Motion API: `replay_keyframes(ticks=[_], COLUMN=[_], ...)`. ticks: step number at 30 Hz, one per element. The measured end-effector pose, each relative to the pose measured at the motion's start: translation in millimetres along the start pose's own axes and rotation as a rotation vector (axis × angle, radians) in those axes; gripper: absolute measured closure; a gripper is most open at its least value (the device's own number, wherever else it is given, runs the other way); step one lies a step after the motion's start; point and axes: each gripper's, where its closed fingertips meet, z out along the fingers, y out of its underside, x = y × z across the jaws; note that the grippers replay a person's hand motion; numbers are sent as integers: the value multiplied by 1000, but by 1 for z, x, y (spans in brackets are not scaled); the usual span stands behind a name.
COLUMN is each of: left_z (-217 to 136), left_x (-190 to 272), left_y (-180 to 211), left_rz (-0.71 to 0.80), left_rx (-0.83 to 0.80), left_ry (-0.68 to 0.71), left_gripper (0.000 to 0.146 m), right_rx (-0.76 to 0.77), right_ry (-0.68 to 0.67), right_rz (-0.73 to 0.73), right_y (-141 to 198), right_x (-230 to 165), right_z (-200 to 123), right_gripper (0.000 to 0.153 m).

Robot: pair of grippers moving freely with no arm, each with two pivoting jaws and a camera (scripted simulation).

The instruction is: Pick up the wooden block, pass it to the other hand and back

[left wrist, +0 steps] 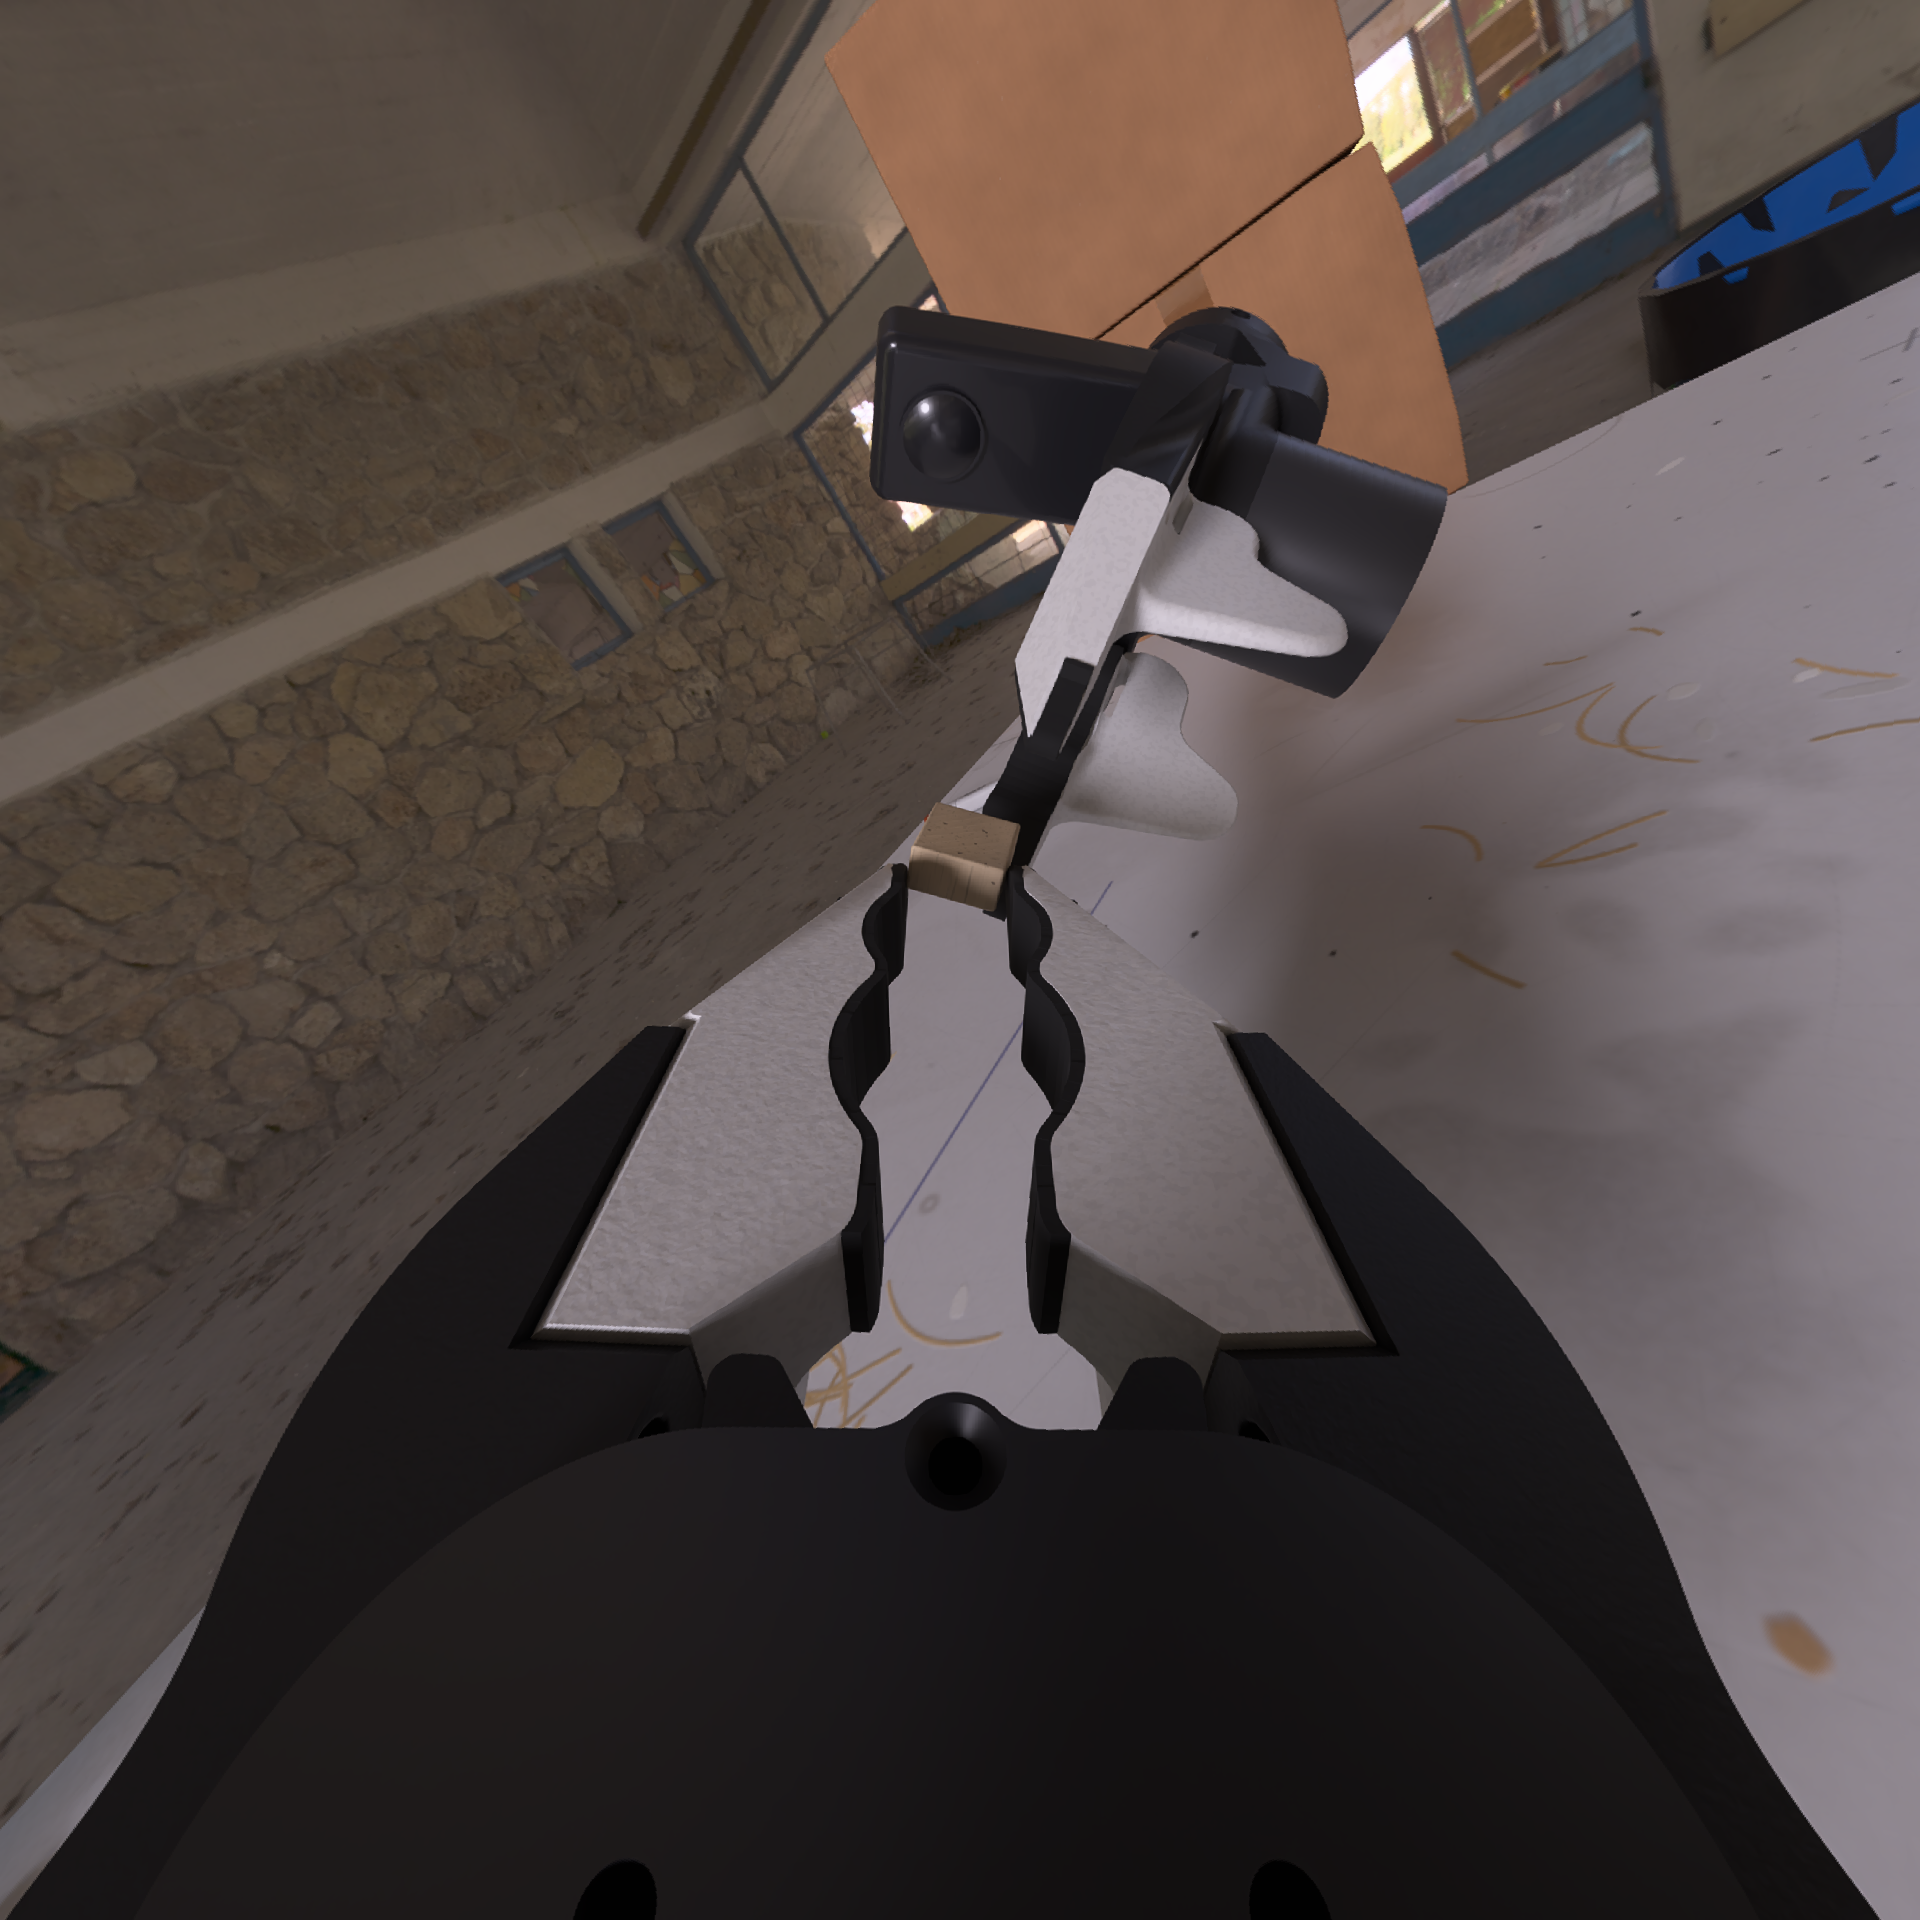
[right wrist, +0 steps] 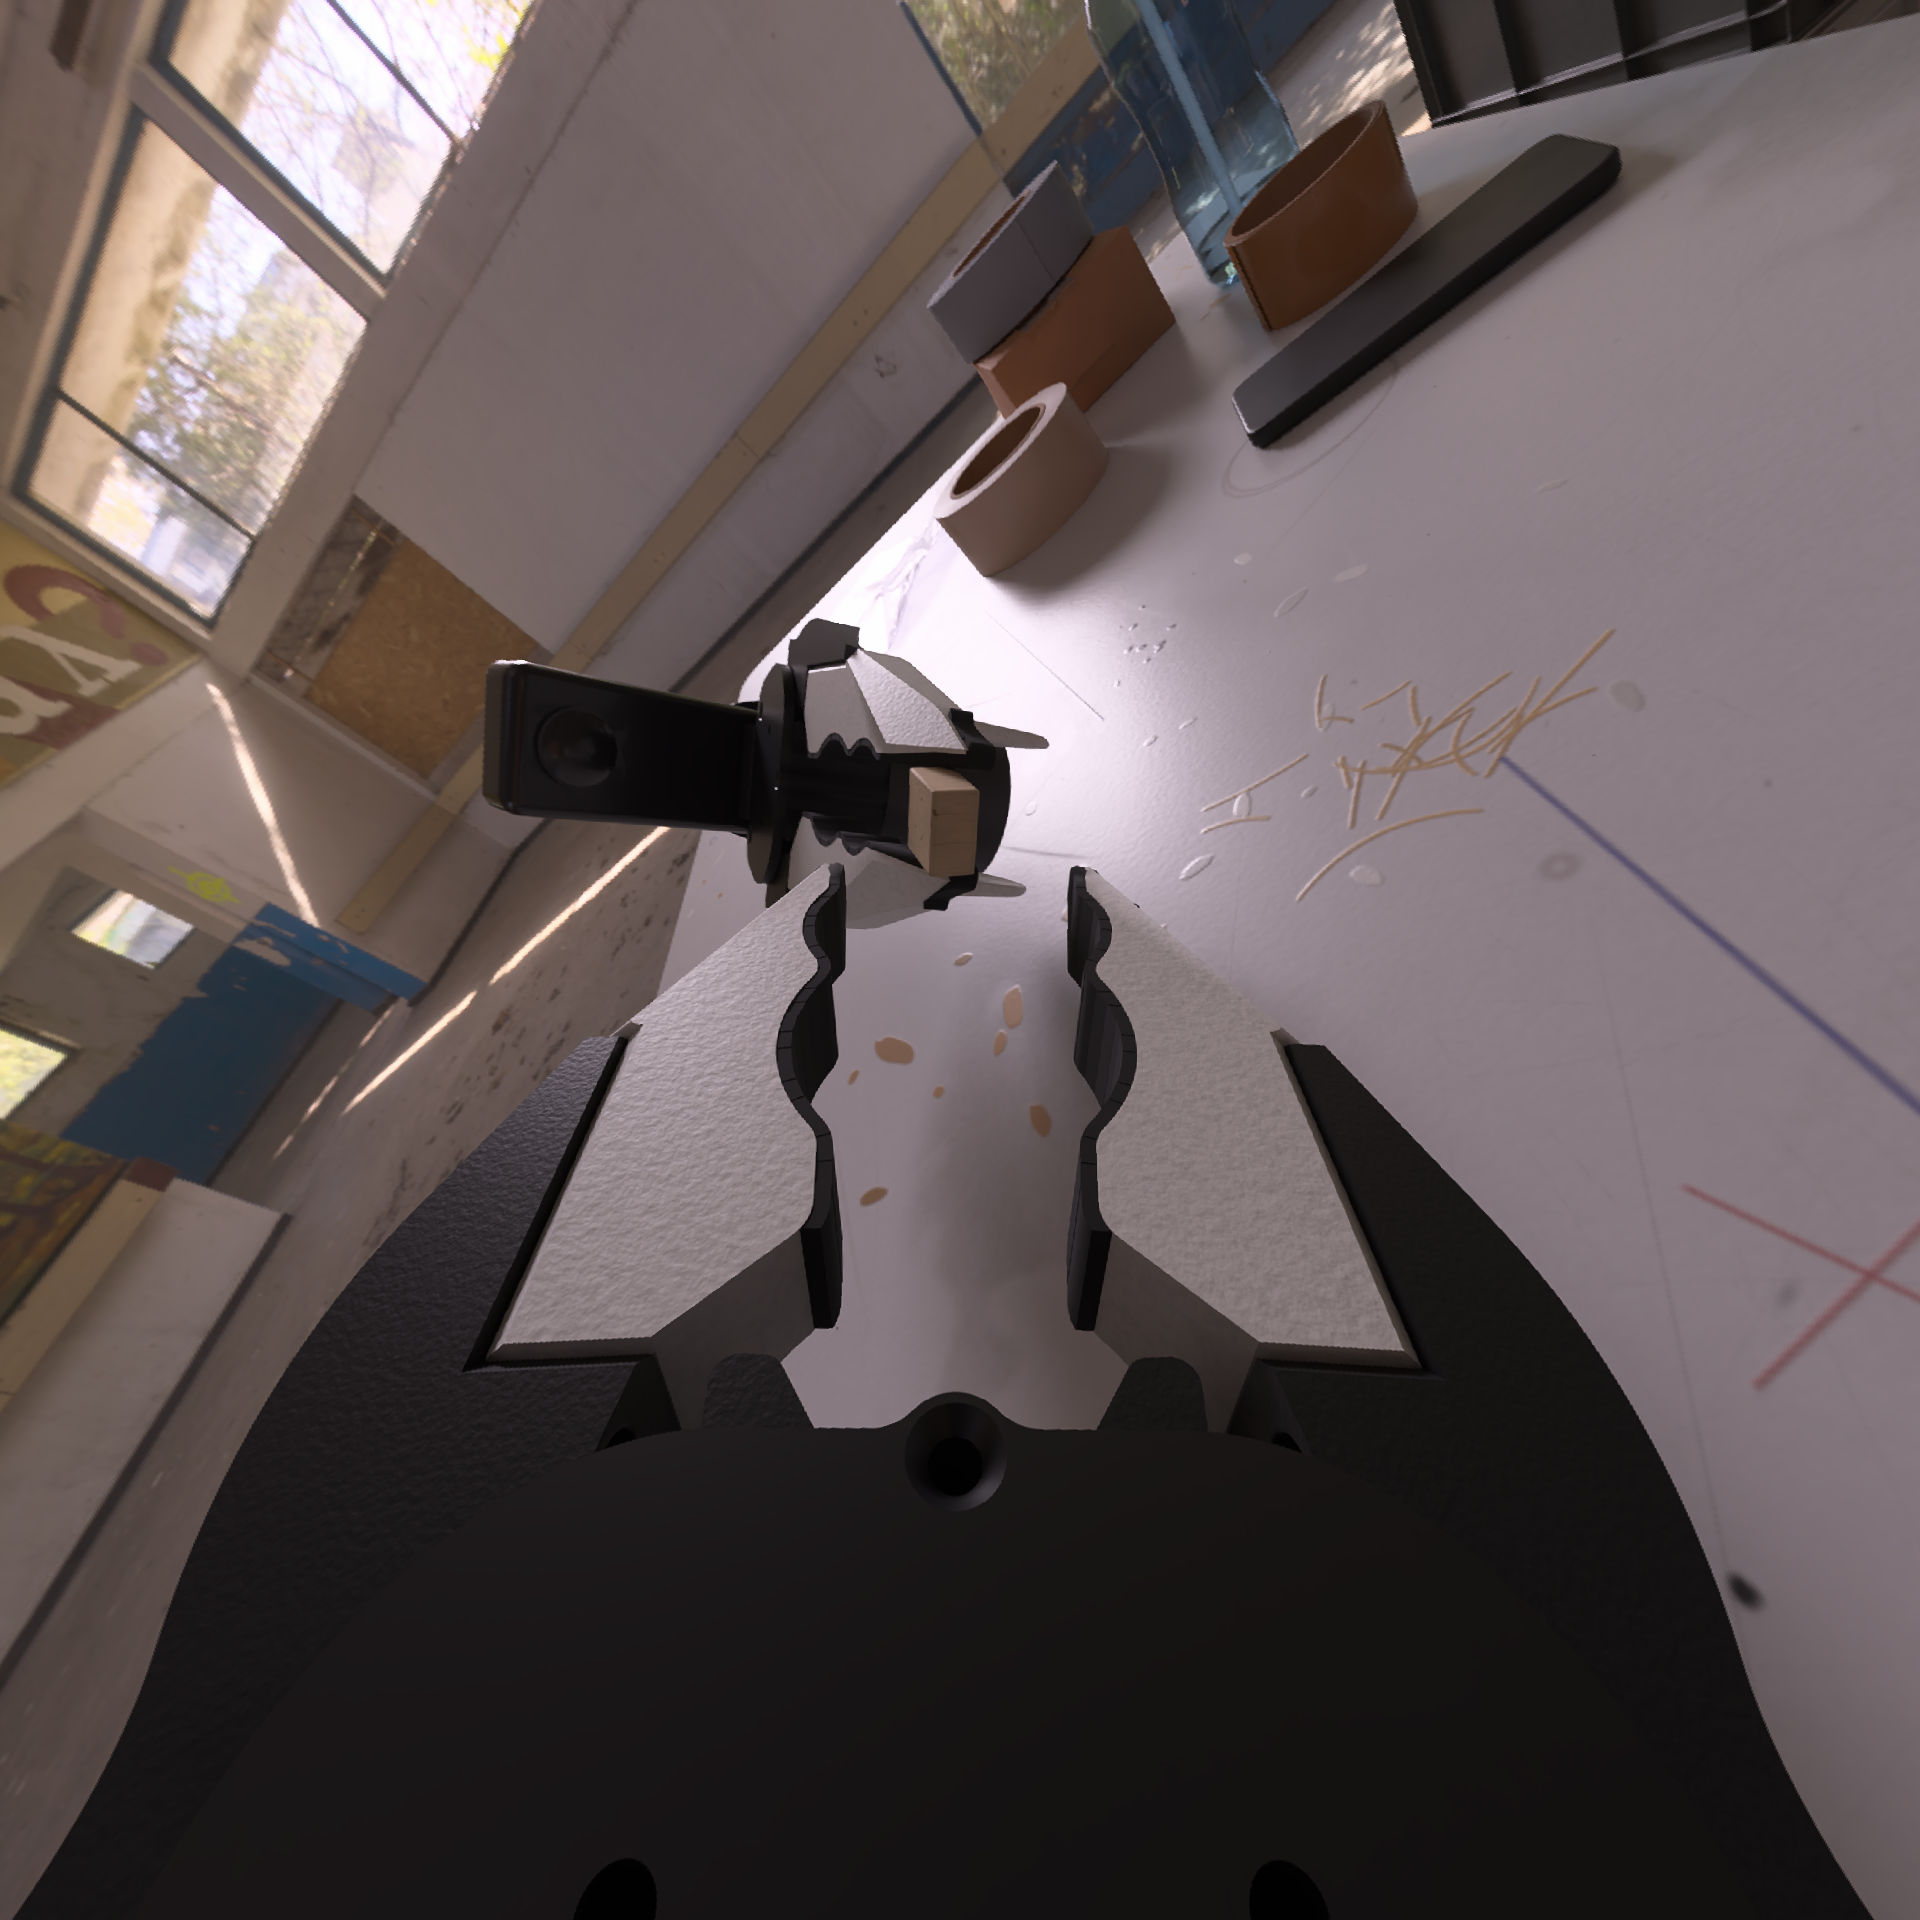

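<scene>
The wooden block (left wrist: 958,865) is off the table, pinched at the very tips of the left gripper (left wrist: 954,902), whose two black fingers (left wrist: 871,971) press on its opposite sides with only the narrow width of the block between them. In the right wrist view the same small pale cube (right wrist: 943,823) shows held in that gripper (right wrist: 920,821), which points roughly back toward the camera with its black camera bar sticking out to one side.

The right gripper (right wrist: 951,894) has its fingers (right wrist: 1091,935) spread wide with bare table showing between them, and it holds nothing; the block sits just beyond and between its tips, apart from them in that view. From the left wrist view the right gripper (left wrist: 1013,831) comes in from above, one dark fingertip close against the block's far corner (whether it actually touches I cannot tell).

Below both lies the white table (right wrist: 1455,987), scuffed and strewn with thin pale wood shavings (right wrist: 1444,738). Well away, at the table's far end, stand a cream tape roll (right wrist: 1023,478), a grey roll (right wrist: 1013,270) on a brown box (right wrist: 1101,312), a brown ring (right wrist: 1325,223), a blue glass vase (right wrist: 1195,114) and a flat dark slab (right wrist: 1423,291). A brown cardboard panel (left wrist: 1122,156) rises behind the right gripper in the left wrist view.
</scene>
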Motion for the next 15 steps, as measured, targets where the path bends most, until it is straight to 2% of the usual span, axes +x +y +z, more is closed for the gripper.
replay_keyframes(ticks=[6, 15], left_z=[0, -1], left_x=[0, 1], left_y=[0, -2], left_rz=[0, -6], left_rx=[1, 17], left_ry=[1, 6], left_gripper=[127, 127], right_rx=[-27, -15], right_ry=[33, -4], right_rz=[-31, -9], right_y=[4, 2], right_x=[3, -1], right_z=[1, 2], right_gripper=[110, 110])
